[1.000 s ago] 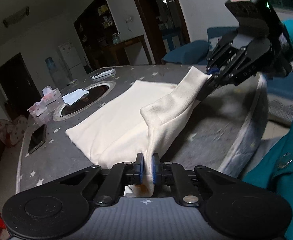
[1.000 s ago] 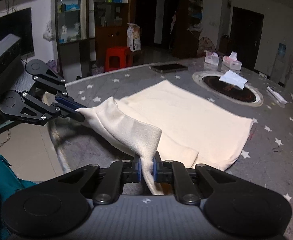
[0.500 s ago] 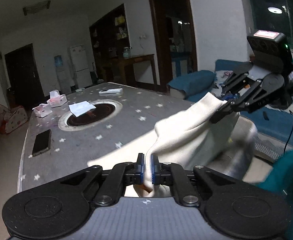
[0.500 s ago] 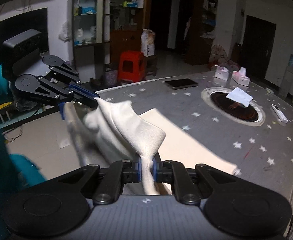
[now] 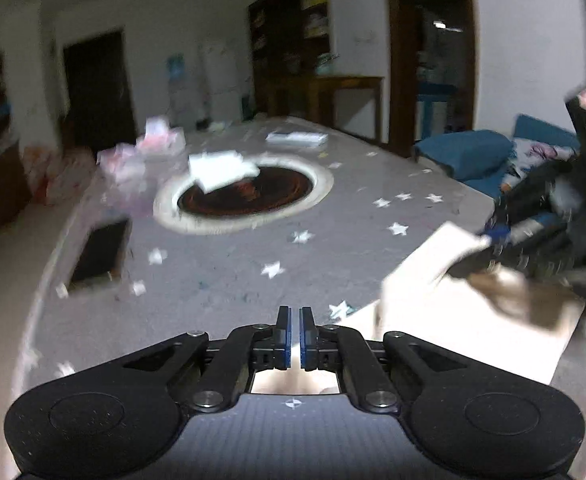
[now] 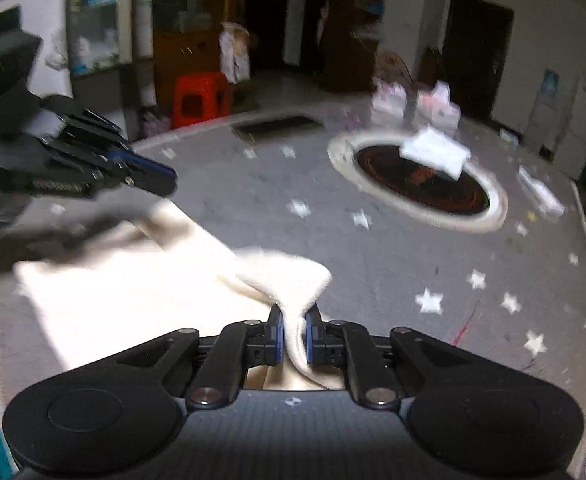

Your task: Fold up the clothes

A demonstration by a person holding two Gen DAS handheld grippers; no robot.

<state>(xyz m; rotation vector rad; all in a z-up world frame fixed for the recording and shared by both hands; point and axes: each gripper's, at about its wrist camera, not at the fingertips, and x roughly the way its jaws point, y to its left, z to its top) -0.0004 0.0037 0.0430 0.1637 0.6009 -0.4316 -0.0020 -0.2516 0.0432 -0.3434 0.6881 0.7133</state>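
A cream garment (image 6: 125,292) lies folded on the near part of the grey star-patterned table (image 6: 393,248); it also shows at the right of the left wrist view (image 5: 473,328). My right gripper (image 6: 293,320) is shut on a raised fold of the garment and shows blurred in the left wrist view (image 5: 505,232). My left gripper (image 5: 294,320) has its jaws nearly together with nothing between them, just above the garment's edge. It shows in the right wrist view (image 6: 161,176) above the garment's far corner.
A round dark hotplate (image 5: 245,196) with a white tissue on it sits mid-table. A black phone (image 5: 99,252), pink tissue boxes (image 5: 141,152) and a white remote (image 5: 297,138) lie beyond. A red stool (image 6: 199,98) stands past the table edge.
Both grippers swung the lifted garment forward and down onto the table. My left gripper let go of the cloth; my right still holds its fold.
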